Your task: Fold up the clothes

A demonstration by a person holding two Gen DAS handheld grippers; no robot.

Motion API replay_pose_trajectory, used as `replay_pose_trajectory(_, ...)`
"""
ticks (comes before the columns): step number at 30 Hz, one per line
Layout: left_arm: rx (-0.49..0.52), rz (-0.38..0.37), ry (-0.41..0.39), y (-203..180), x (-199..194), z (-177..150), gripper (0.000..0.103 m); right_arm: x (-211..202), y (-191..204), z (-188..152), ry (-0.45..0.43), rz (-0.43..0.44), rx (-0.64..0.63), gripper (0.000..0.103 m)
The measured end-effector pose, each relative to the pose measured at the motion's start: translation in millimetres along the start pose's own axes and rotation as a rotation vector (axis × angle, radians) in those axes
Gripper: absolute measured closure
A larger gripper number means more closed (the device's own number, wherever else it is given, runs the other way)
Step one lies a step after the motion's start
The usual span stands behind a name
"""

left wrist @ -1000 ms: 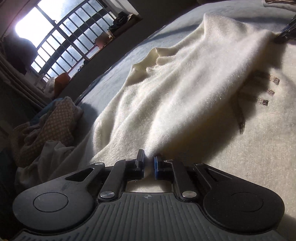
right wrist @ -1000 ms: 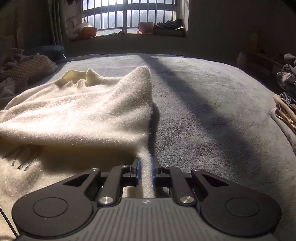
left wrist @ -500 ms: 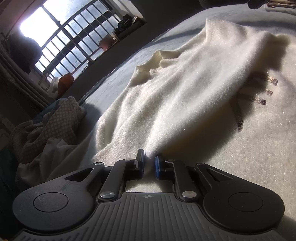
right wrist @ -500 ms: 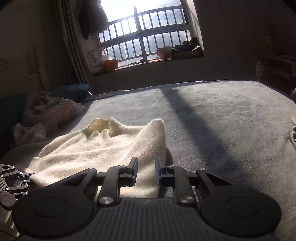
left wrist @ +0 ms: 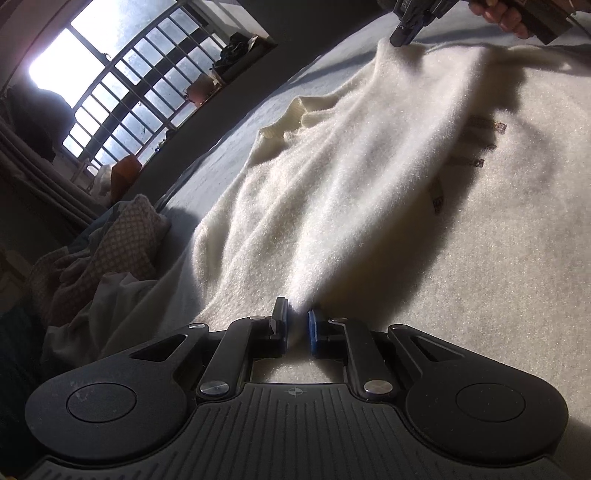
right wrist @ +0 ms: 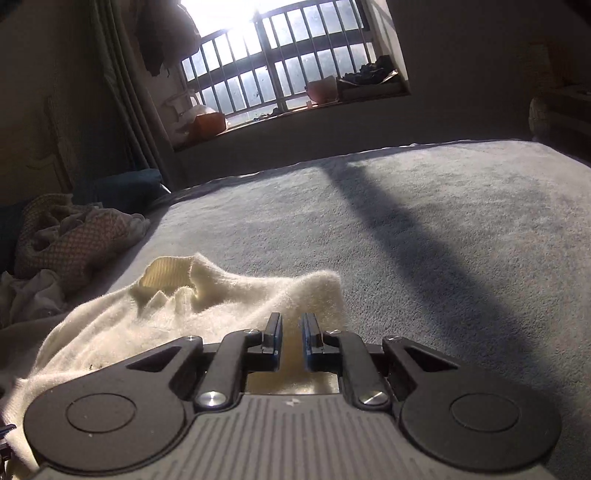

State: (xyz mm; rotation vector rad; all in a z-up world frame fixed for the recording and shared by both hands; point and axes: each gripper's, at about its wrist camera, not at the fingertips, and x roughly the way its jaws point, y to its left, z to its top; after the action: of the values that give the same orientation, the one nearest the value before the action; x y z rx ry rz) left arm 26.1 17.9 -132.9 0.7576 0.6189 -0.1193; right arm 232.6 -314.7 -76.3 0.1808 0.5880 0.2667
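Note:
A cream knitted sweater [left wrist: 369, 184] lies spread on the grey bed cover [right wrist: 443, 221], its ribbed collar [left wrist: 291, 122] pointing toward the window. My left gripper [left wrist: 297, 321] is shut on a pinch of its near edge, low over the bed. In the left wrist view my right gripper [left wrist: 400, 31], held by a hand [left wrist: 498, 11], lifts a corner of the sweater into a peak at the top. In the right wrist view the right gripper [right wrist: 290, 325] has cream fabric between its closing jaws, above the sweater [right wrist: 221, 306] and near the collar [right wrist: 170, 273].
A heap of other clothes [left wrist: 110, 243] lies at the bed's left side, also seen as the heap [right wrist: 70, 236] in the right wrist view. A barred window [right wrist: 280, 74] with items on its sill is beyond the bed. Grey cover stretches to the right.
The right gripper has carried its sweater corner up and across toward the collar, and now shows at the top of the left wrist view. The left gripper shifted slightly, still gripping.

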Motion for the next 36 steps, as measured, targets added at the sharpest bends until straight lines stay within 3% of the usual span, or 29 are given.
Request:
replay_pose_trajectory(4, 0.023, 0.008, -0.003, -4, -1, -4, 0.093, 49, 5, 3, 0.076, -0.038, -0.073, 0.092)
replay_pose_trajectory(8, 0.043, 0.024, -0.01, -8, 0, -5, 0.092, 63, 9, 14, 0.095, -0.059, -0.097, 0.094)
replay_pose_trajectory(11, 0.05, 0.031, -0.015, -9, 1, -6, 0.091, 46, -1, 24, 0.04, -0.122, -0.024, 0.093)
replay_pose_trajectory(14, 0.042, 0.035, -0.023, -5, 3, -5, 0.09, 13, -29, 29, -0.018, -0.148, 0.168, 0.091)
replay_pose_trajectory(17, 0.039, 0.045, -0.033, -1, 5, -4, 0.09, -32, -40, 24, -0.027, -0.06, 0.271, 0.091)
replay_pose_trajectory(23, 0.043, 0.098, -0.063, 3, 10, 2, 0.09, -77, 14, -12, 0.089, 0.109, 0.138, 0.091)
replay_pose_trajectory(27, 0.104, 0.113, -0.041, -7, 14, -4, 0.09, -55, 50, -56, 0.214, 0.053, -0.065, 0.092)
replay_pose_trajectory(32, 0.148, 0.118, -0.026, -12, -3, -21, 0.088, -57, 44, -67, 0.203, 0.055, 0.028, 0.092)
replay_pose_trajectory(36, -0.007, 0.111, 0.044, 14, -9, -27, 0.082, -60, 44, -64, 0.215, 0.049, 0.041, 0.091)
